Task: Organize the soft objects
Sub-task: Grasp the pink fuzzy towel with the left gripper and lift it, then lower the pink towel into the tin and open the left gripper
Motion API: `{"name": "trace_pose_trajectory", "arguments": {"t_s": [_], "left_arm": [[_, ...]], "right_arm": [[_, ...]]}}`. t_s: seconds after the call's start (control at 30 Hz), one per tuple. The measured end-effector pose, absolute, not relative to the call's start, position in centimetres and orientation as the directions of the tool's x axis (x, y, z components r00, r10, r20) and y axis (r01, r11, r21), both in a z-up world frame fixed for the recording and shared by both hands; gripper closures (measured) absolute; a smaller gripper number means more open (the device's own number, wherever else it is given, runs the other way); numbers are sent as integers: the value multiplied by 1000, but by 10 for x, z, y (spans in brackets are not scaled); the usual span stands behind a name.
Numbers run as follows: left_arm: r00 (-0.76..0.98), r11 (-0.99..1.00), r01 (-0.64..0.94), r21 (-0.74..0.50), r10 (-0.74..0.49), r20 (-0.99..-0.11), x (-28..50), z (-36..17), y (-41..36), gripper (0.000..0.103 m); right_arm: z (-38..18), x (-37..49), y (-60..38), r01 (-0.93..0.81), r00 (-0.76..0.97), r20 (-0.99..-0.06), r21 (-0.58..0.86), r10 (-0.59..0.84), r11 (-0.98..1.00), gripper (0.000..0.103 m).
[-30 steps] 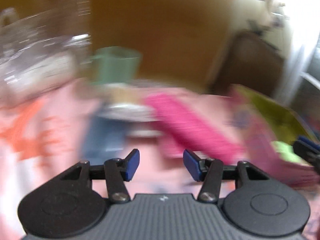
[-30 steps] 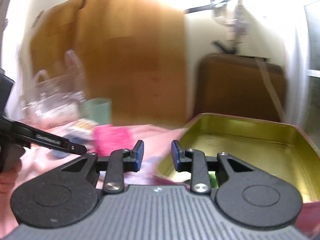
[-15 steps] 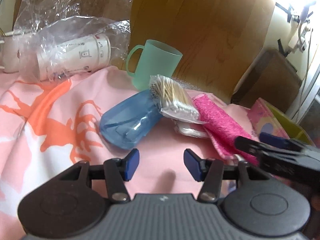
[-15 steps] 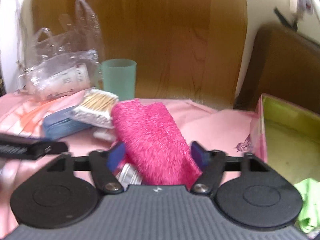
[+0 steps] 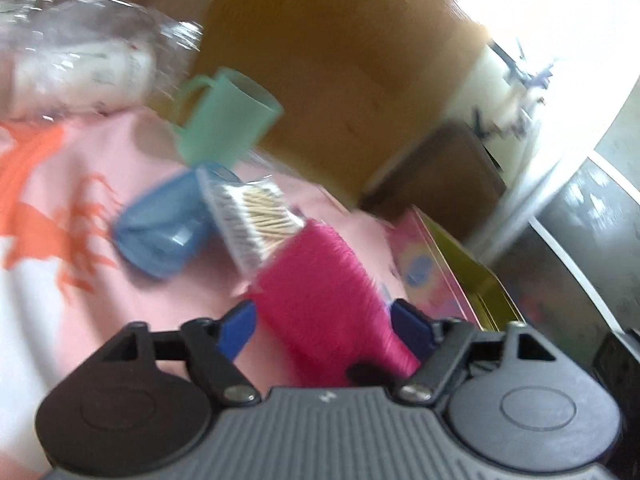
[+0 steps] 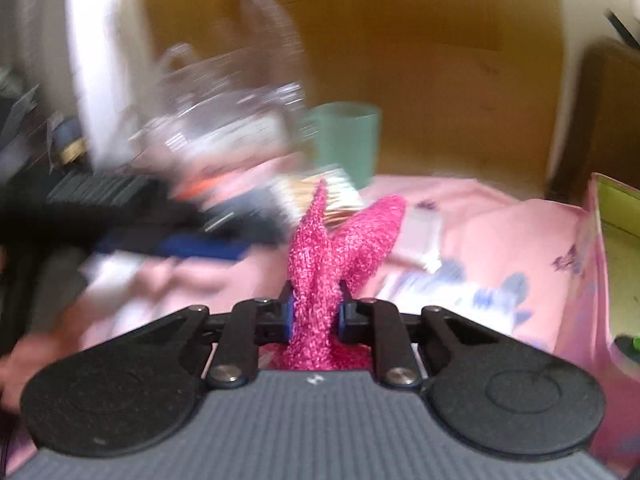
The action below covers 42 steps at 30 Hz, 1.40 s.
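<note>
The right gripper [image 6: 314, 314] pinches the pink fuzzy cloth [image 6: 320, 276] between narrowed jaws, its long axis running toward 12 o'clock from the fingers. The open tin [image 6: 592, 248] waits at 3 o'clock. The left gripper [image 5: 324, 326], jaws wide, straddles the same cloth without clamping it. Motion blur smears both views; the cloth's underside is hidden.

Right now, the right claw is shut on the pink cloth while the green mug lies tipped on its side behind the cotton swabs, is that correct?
Not quite: the green mug stands upright, as the right wrist view shows. The rest holds: the right claw is shut on the pink cloth, and the mug is behind the cotton swabs.
</note>
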<state>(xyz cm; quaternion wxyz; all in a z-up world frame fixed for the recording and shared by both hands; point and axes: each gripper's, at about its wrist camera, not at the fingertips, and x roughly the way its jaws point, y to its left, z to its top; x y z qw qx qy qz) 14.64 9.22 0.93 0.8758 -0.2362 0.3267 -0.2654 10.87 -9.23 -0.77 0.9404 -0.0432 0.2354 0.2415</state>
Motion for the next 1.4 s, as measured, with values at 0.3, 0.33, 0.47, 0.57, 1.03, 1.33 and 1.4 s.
{"name": "trace_pose_trajectory", "arguments": {"t_s": [0.3, 0.33, 0.47, 0.57, 1.03, 1.33, 1.4], "left_arm": [[557, 792, 389, -471, -609, -564, 107, 2, 43, 61], [560, 793, 388, -470, -608, -563, 101, 2, 44, 71], [563, 787, 381, -485, -613, -554, 81, 4, 50, 84], [567, 794, 367, -484, -604, -560, 73, 6, 52, 85], [563, 751, 469, -464, -659, -499, 76, 58, 12, 85], [545, 712, 551, -434, -702, -459, 107, 97, -46, 85], [539, 707, 571, -417, -707, -458, 114, 103, -63, 85]], "right_arm": [[-24, 19, -84, -566, 785, -402, -153, 472, 810, 81], [-27, 11, -83, -572, 785, -398, -171, 475, 802, 81], [-31, -4, -86, -591, 777, -396, -188, 490, 785, 69], [-35, -16, -92, -590, 780, -386, -193, 492, 784, 54], [-27, -20, -148, -512, 809, -323, 22, 491, 859, 86], [1, 0, -213, -420, 859, -211, 233, 467, 877, 86], [2, -1, -218, -394, 877, -197, 226, 438, 891, 86]]}}
